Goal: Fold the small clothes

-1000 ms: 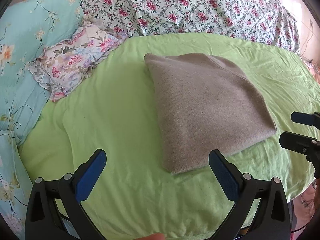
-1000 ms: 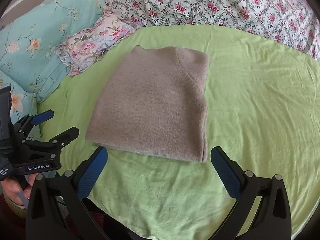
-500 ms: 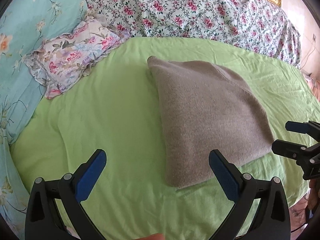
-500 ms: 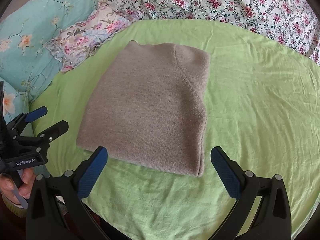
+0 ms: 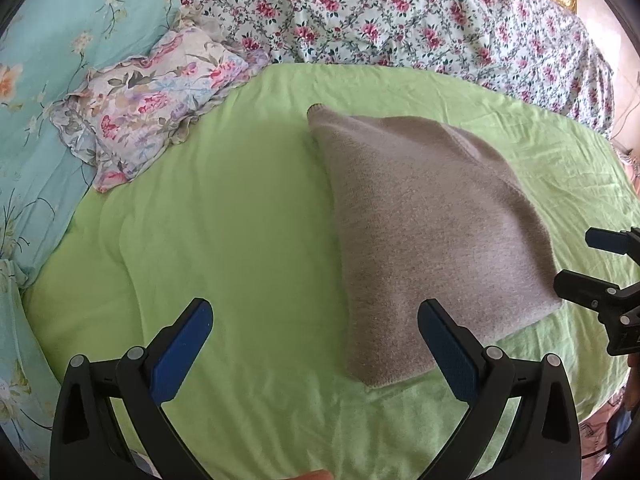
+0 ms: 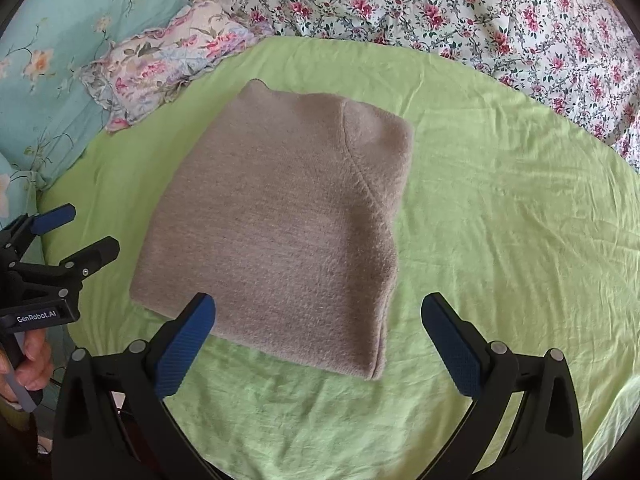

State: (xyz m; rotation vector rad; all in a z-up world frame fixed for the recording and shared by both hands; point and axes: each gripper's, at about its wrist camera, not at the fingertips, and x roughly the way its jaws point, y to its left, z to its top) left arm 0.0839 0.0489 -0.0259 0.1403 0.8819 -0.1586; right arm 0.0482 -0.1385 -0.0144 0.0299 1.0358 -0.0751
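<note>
A grey-brown knitted garment (image 5: 428, 232) lies folded into a flat rectangle on the green sheet (image 5: 224, 216); it also shows in the right wrist view (image 6: 280, 224). My left gripper (image 5: 316, 344) is open and empty, hovering over the sheet near the garment's near-left corner. My right gripper (image 6: 318, 340) is open and empty, hovering over the garment's near edge. The right gripper shows at the right edge of the left wrist view (image 5: 600, 276), and the left gripper at the left edge of the right wrist view (image 6: 68, 236).
A floral frilled pillow (image 5: 152, 100) and a teal flowered pillow (image 5: 52, 60) lie at the left. A rose-patterned cover (image 5: 400, 16) runs along the back. The green sheet (image 6: 500, 220) stretches to the right of the garment.
Both grippers have moved forward toward the garment, which now appears larger and nearer. The garment lies as before. Both grippers stay open.
</note>
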